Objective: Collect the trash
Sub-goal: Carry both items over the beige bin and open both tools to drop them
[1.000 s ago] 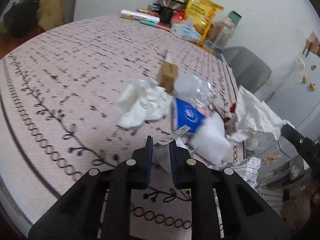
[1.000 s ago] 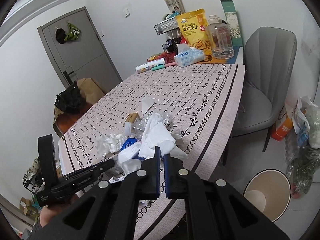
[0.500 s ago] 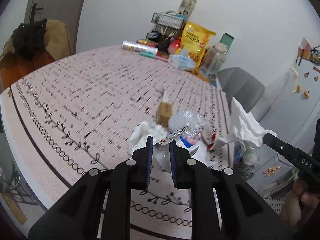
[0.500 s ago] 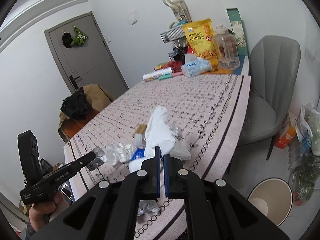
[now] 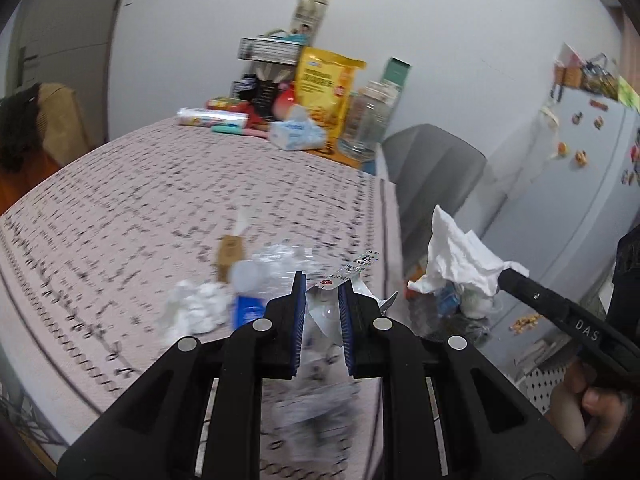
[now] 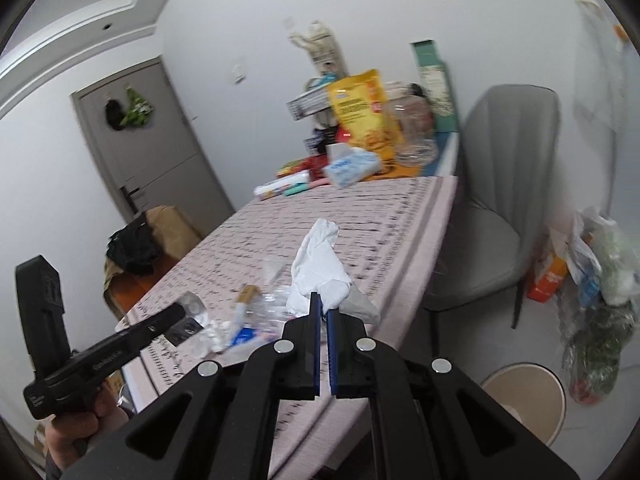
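Note:
My left gripper [image 5: 322, 282] is shut on a clear plastic wrapper [image 5: 326, 314] with a printed label strip, held above the near end of the table [image 5: 120, 208]. In the right wrist view the left gripper [image 6: 180, 313] shows at the lower left with the wrapper [image 6: 193, 305] at its tip. My right gripper [image 6: 323, 300] is shut on a white tissue [image 6: 318, 264] that stands up from its jaws; it also hangs at the right gripper [image 5: 505, 277] as a white tissue [image 5: 456, 256]. A crumpled tissue [image 5: 196, 310], blue packet [image 5: 246, 308], clear bag [image 5: 280, 262] and small brown carton [image 5: 231, 252] lie on the cloth.
A beige waste bin [image 6: 524, 400] stands on the floor right of the table, beside a grey chair [image 6: 500, 184]. Full bags [image 6: 600, 280] lean by the wall. Groceries, a yellow snack bag [image 5: 326, 88] and a tissue pack [image 5: 296, 134] crowd the far table end. A fridge [image 5: 580, 184] is at right.
Both grippers have risen and drawn back from the trash pile, each carrying its piece up off the cloth. The pile now looks smaller and farther below.

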Demonstrator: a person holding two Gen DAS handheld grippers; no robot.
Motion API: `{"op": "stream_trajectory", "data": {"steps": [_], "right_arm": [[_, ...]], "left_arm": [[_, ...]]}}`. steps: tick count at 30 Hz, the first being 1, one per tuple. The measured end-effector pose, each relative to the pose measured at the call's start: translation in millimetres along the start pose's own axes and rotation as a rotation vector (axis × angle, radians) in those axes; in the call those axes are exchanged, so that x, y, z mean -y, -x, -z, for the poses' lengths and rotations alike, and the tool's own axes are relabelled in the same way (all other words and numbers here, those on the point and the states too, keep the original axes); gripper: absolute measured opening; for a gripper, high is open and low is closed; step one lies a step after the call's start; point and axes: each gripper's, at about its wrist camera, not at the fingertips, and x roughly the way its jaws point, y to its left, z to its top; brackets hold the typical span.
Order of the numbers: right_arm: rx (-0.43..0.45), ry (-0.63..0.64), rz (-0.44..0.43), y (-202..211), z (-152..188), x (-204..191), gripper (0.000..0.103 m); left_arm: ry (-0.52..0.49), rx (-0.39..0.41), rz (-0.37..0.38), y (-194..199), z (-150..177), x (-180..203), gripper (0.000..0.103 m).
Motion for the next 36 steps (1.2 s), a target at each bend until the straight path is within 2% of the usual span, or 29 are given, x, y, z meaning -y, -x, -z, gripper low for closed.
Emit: {"op": "stream_trajectory", "data": {"steps": [12,25,33,35,36], "right_arm": [[-0.026,-0.126,0.15,25,24,96,0.004],[-0.104,-0.312,0.26,-1,76,204,0.005],[-0.116,-0.391,0.272,-22,112,268,0.007],[-0.146,-0.41,0.247,-37,122,284,0.01],[-0.157,-0.424,0.248,-42,126,292,0.023]], "left_arm": [[-0.082,-0.14,0.125,-61,13,95,0.016],[-0.144,-0.314,0.141,-135,36,164,0.016],[-0.17,-0.444,0.137,-195,68,209,0.016],[-0.159,-0.477,0.141,-209,78,213,0.016],[-0.159,-0.49,0.138,-214,82,216,0.016]]}}
